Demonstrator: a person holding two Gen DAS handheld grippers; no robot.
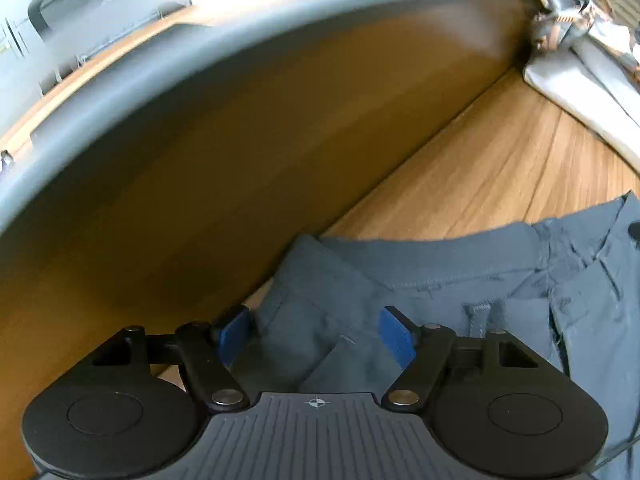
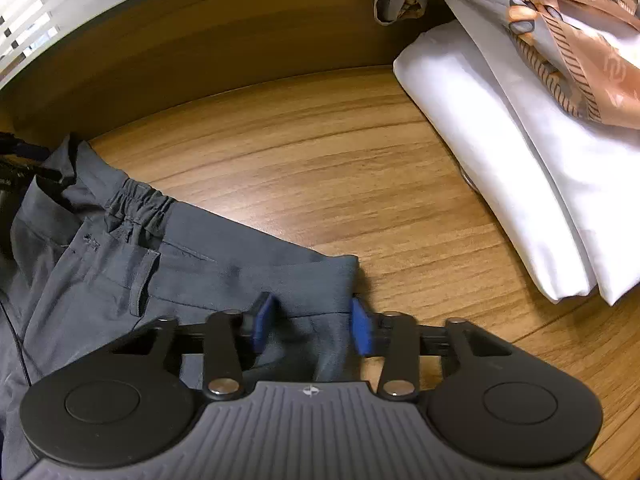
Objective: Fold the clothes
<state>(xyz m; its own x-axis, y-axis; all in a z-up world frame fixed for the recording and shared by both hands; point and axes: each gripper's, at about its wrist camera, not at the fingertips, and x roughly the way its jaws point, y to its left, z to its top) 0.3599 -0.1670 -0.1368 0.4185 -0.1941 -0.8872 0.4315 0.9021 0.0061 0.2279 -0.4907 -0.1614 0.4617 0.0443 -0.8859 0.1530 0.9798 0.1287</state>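
Nearest the left wrist camera, the left gripper [image 1: 316,334] points steeply down with its blue pads [image 1: 234,334] set wide apart; a corner of the grey trousers [image 1: 400,280] lies between them, and neither pad presses on the cloth. That corner is at the waistband end, which lies flat on the wooden table [image 1: 500,168] and runs off to the right, where a belt loop and a fly seam show. Just left of the gripper rises a brown wooden wall [image 1: 200,160] capped by a grey rim — the trousers' edge lies close against its foot.

In the right wrist view, the right gripper [image 2: 312,326] hangs over the other waistband corner of the grey trousers [image 2: 192,276]. Its pads [image 2: 262,322] stand part-way apart with the cloth's corner between them; whether they pinch it cannot be told. The elastic gathering of the waistband sits further left.

Beyond, bare table [image 2: 320,160] separates the trousers from a folded white garment [image 2: 520,184] at the right, well apart from them. On top of it lies a patterned satin scarf [image 2: 560,32] in grey and peach — it reaches back to the wooden wall [image 2: 220,40].
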